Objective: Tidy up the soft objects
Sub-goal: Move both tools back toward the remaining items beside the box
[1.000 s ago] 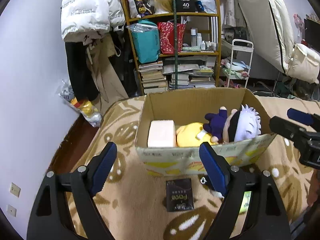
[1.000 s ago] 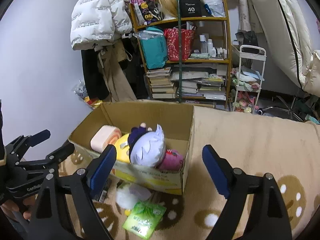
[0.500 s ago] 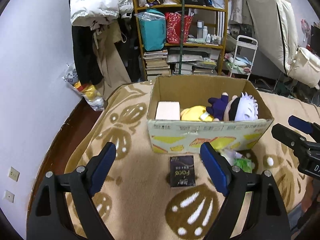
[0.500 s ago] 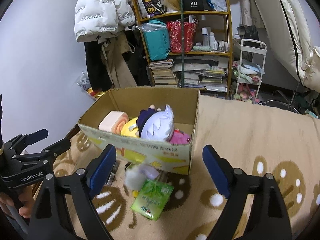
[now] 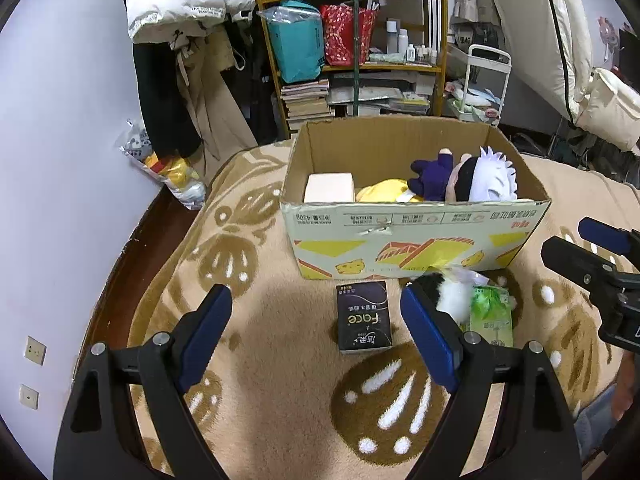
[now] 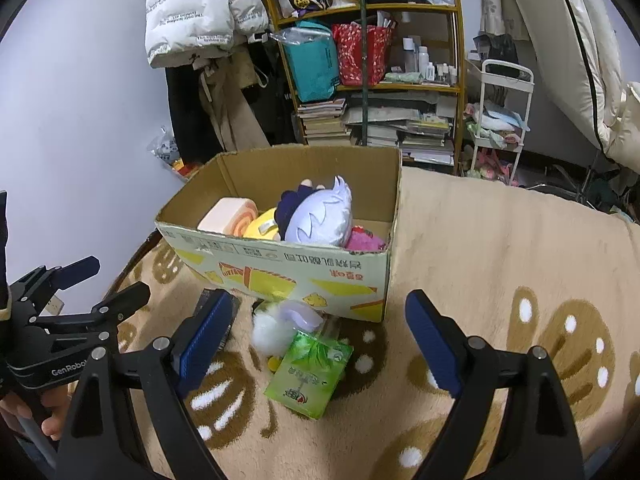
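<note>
A cardboard box (image 5: 416,236) (image 6: 280,264) stands on the beige patterned blanket. It holds a white-haired plush doll (image 5: 476,180) (image 6: 320,216), a yellow plush (image 5: 384,194), a pink roll cushion (image 6: 228,216) and a pink soft item (image 6: 364,240). In front of the box lie a black tissue pack (image 5: 364,318), a white fluffy plush (image 6: 276,326) (image 5: 452,296) and a green tissue pack (image 6: 310,372) (image 5: 490,316). My left gripper (image 5: 316,334) is open and empty above the blanket, with the black pack between its fingers. My right gripper (image 6: 316,340) is open and empty over the white plush and green pack.
A cluttered shelf (image 5: 360,40) with books, bags and bottles stands behind the box. Coats (image 5: 180,40) hang at the back left. A white cart (image 6: 502,120) stands at the back right. The blanket's left edge drops to a dark floor (image 5: 120,264).
Both grippers have pulled back and risen from the box. The packs and white plush in front of the box have come into fuller view. Both grippers stay open.
</note>
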`<state>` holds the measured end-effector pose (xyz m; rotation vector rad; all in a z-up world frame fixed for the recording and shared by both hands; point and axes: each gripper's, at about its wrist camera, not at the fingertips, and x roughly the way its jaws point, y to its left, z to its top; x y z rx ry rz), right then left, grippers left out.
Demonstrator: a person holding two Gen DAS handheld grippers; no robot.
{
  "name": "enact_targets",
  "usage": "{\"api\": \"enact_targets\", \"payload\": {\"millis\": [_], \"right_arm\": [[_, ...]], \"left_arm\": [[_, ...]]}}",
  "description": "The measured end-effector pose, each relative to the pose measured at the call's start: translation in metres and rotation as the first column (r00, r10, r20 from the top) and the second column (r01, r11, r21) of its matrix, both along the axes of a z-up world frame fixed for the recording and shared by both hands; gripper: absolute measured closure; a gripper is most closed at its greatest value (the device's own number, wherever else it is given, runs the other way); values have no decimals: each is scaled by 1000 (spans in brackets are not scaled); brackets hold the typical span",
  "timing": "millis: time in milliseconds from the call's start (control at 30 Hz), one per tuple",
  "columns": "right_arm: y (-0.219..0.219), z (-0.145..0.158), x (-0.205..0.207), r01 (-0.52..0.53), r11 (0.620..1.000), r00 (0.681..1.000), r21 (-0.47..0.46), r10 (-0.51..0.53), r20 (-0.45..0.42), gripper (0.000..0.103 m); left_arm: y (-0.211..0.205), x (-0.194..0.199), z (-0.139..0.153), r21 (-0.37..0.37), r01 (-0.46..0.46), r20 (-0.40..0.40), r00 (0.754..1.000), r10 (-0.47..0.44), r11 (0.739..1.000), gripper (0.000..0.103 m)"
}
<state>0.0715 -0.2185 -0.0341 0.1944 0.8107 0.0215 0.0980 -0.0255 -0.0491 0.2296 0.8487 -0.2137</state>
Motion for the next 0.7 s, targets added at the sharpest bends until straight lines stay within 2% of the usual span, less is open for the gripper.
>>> {"api": "enact_targets", "payload": {"millis": [333,700], "right_arm": [[-3,-25,16,14,1000,995,2,-14,-100,11],[-2,-45,22,36,999,987,10,-34,-156,11]], "left_arm": [[-8,11,-24,30,14,-50,999,-13,999,18],[-12,25,-56,31,14,-123,992,-10,999,18]]}}
